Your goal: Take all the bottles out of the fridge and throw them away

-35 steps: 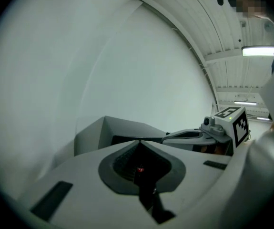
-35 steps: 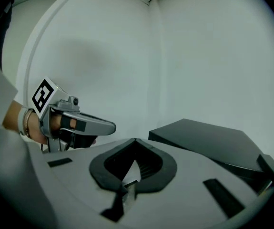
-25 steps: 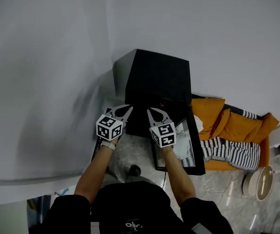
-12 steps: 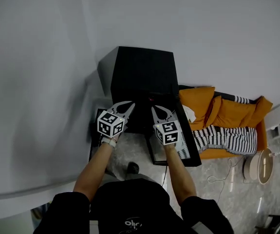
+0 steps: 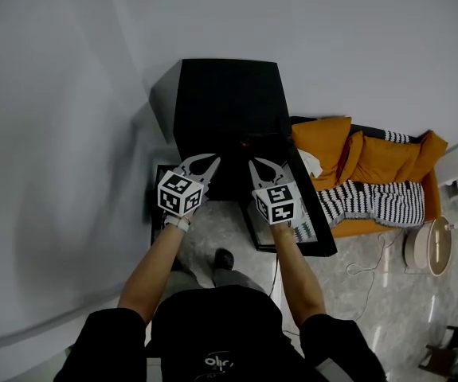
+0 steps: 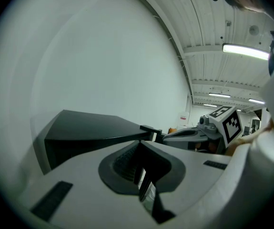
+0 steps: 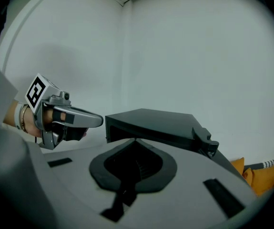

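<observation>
While left tongs (image 5: 205, 164) and right tongs (image 5: 259, 167) stand closed and empty, the black fridge (image 5: 227, 94) lies directly ahead, its open door (image 5: 312, 213) right of them, orange cushions (image 5: 328, 146) beyond.

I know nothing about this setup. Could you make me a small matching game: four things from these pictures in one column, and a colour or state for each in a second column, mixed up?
Things:
1. fridge
2. cushions
3. blanket
4. right hand-held gripper

Descriptions:
A. orange
B. jaws shut, nothing held
C. black
D. black and white stripes

Pairs: 1-C, 2-A, 3-D, 4-B
</observation>
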A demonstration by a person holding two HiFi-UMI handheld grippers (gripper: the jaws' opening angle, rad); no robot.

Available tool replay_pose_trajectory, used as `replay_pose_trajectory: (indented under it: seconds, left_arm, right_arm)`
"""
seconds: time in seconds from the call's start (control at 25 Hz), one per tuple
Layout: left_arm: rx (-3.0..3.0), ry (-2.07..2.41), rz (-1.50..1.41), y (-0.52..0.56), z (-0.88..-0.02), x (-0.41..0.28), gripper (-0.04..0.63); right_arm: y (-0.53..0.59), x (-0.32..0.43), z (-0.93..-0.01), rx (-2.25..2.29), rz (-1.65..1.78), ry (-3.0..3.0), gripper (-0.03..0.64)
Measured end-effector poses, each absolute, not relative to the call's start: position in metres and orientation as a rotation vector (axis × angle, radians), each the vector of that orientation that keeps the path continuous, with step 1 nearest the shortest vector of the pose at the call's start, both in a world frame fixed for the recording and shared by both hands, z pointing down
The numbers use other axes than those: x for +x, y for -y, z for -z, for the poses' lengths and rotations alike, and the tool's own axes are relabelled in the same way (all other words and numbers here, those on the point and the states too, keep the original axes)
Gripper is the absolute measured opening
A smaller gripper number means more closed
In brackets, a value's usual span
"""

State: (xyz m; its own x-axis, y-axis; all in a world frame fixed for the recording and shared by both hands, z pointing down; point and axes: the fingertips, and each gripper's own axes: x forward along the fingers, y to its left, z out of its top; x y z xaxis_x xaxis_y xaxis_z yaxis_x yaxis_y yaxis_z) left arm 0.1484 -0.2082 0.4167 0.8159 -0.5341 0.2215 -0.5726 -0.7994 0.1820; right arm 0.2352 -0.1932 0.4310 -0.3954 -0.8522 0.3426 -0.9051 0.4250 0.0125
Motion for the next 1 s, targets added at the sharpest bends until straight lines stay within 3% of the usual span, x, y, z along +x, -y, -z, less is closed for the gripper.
replay_pose_trajectory:
  seconds: [0.44, 1.0]
  left_arm:
    - [2.822, 0.684, -0.345, 0.214, -0.46, 0.127, 0.002]
    - [2.858, 0.565, -0.456, 0.223, -0.557, 0.117, 0.002]
  right_arm:
    - [0.205, 0.222, -0.464, 1.661, -0.281, 2.303, 0.008]
    - [0.222, 0.199, -0.572, 1.802, -0.332, 2.222, 0.008]
